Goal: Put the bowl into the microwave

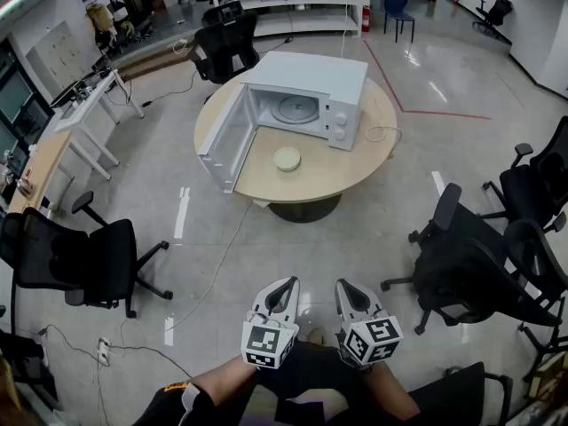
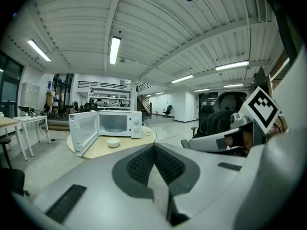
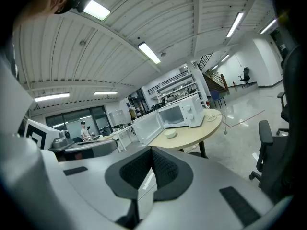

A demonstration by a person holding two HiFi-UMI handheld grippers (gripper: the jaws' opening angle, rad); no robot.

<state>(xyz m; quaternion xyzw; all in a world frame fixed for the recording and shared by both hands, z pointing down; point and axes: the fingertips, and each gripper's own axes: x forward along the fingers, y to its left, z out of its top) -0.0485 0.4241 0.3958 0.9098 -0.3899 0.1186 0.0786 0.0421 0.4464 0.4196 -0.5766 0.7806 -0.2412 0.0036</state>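
A small pale bowl (image 1: pixel 287 158) sits on the round wooden table (image 1: pixel 355 171), just in front of the white microwave (image 1: pixel 306 96). The microwave's door (image 1: pixel 226 140) is swung wide open to the left, and the turntable shows inside. Both grippers are held low near the person's body, far from the table. My left gripper (image 1: pixel 282 284) and right gripper (image 1: pixel 346 287) are shut on nothing, their pads meeting. In the left gripper view (image 2: pixel 154 147) the bowl (image 2: pixel 113 142) and microwave (image 2: pixel 120 123) lie far ahead. The right gripper view (image 3: pixel 151 150) shows the bowl (image 3: pixel 171 134) too.
Black office chairs stand at the left (image 1: pixel 80 260) and right (image 1: pixel 479 269) of the floor between me and the table. A white desk (image 1: pixel 93 105) is at the far left. Cables and a power strip (image 1: pixel 104 351) lie on the floor. A person (image 3: pixel 84 128) stands far off.
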